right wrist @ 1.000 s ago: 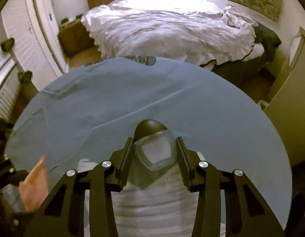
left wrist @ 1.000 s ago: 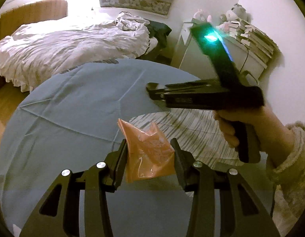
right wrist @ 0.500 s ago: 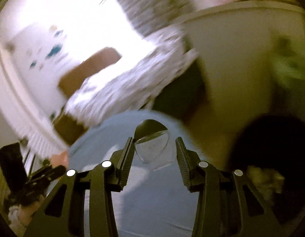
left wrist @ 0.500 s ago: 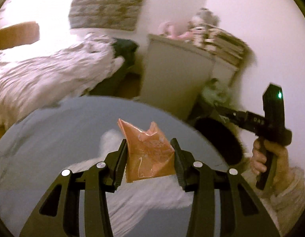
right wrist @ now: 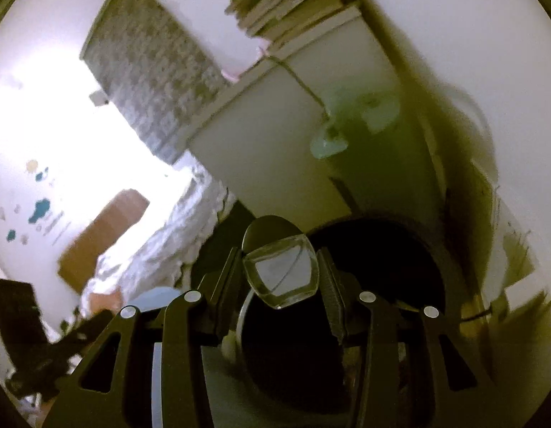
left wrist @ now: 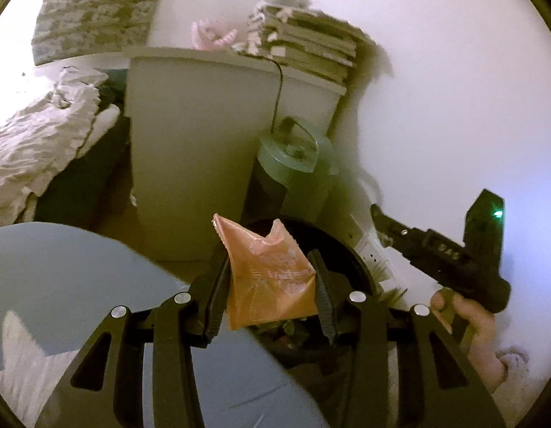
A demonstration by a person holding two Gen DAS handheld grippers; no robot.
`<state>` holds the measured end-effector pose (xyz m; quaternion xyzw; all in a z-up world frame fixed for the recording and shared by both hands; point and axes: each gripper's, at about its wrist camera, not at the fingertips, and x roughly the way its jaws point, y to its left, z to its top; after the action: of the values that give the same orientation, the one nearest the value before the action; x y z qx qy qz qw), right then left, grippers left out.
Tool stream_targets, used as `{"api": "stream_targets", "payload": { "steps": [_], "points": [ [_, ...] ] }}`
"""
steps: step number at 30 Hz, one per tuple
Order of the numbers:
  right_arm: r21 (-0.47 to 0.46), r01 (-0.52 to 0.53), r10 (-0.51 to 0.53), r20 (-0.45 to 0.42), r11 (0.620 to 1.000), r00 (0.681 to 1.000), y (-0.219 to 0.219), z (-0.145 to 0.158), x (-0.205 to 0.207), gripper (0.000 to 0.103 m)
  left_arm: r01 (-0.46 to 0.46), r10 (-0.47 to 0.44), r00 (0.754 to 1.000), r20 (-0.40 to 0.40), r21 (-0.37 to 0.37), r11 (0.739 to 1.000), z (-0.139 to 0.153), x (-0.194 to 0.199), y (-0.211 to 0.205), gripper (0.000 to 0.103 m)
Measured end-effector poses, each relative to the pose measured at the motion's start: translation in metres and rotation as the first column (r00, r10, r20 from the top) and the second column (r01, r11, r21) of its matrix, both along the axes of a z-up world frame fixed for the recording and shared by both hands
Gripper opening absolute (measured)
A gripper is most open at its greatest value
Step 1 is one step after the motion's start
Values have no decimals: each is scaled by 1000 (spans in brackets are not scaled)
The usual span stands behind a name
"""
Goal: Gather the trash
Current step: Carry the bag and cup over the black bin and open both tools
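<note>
My left gripper is shut on a crumpled orange plastic wrapper, held just past the edge of the blue round table. Behind and below the wrapper sits a black trash bin with litter inside. My right gripper is shut on a clear plastic cup with a dark lid, tilted, over the dark mouth of the trash bin. In the left wrist view the right gripper's body hangs to the right of the bin, held by a hand.
A white cabinet stands behind the bin with stacked books on top. A green-lidded canister stands beside it against the white wall. An unmade bed lies at the left.
Both grippers swung right, off the blue table toward the trash bin, keeping their loads. The right gripper rolled sharply, so its view is tilted, and the bin now lies under it.
</note>
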<state>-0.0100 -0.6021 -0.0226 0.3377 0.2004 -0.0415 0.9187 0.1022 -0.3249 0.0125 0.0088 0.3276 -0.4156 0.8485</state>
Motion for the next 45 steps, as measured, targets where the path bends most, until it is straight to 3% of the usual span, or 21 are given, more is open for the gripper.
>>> {"api": "stream_targets", "payload": {
  "steps": [6, 24, 29, 33, 34, 36, 39, 45],
  "points": [
    [7, 21, -21, -22, 1000, 1000, -9, -10, -1, 42, 38, -37, 999, -15, 24, 999, -12, 5, -34, 43],
    [58, 25, -22, -43, 998, 999, -22, -18, -3, 43, 89, -86, 995, -46, 62, 994, -31, 7, -78, 46],
    [68, 34, -30, -45, 997, 999, -25, -19, -2, 43, 102, -101, 994, -33, 55, 993, -30, 5, -85, 56],
    [79, 45, -41, -52, 996, 998, -26, -21, -2, 44, 98, -98, 995, -9, 46, 994, -27, 4, -86, 72],
    [81, 48, -44, -53, 996, 998, -26, -21, -2, 46, 95, -95, 995, -5, 41, 995, -26, 4, -85, 76],
    [85, 62, -58, -40, 994, 997, -26, -21, -4, 61, 99, -99, 995, -2, 31, 995, -24, 3, -84, 81],
    [86, 66, -64, -36, 994, 997, -24, -21, -6, 62, 113, -113, 994, -4, 19, 993, -21, 2, -81, 89],
    [69, 60, -57, -43, 996, 997, -16, -20, -2, 62, 105, -105, 994, -13, -10, 994, -11, -3, -66, 92]
  ]
}}
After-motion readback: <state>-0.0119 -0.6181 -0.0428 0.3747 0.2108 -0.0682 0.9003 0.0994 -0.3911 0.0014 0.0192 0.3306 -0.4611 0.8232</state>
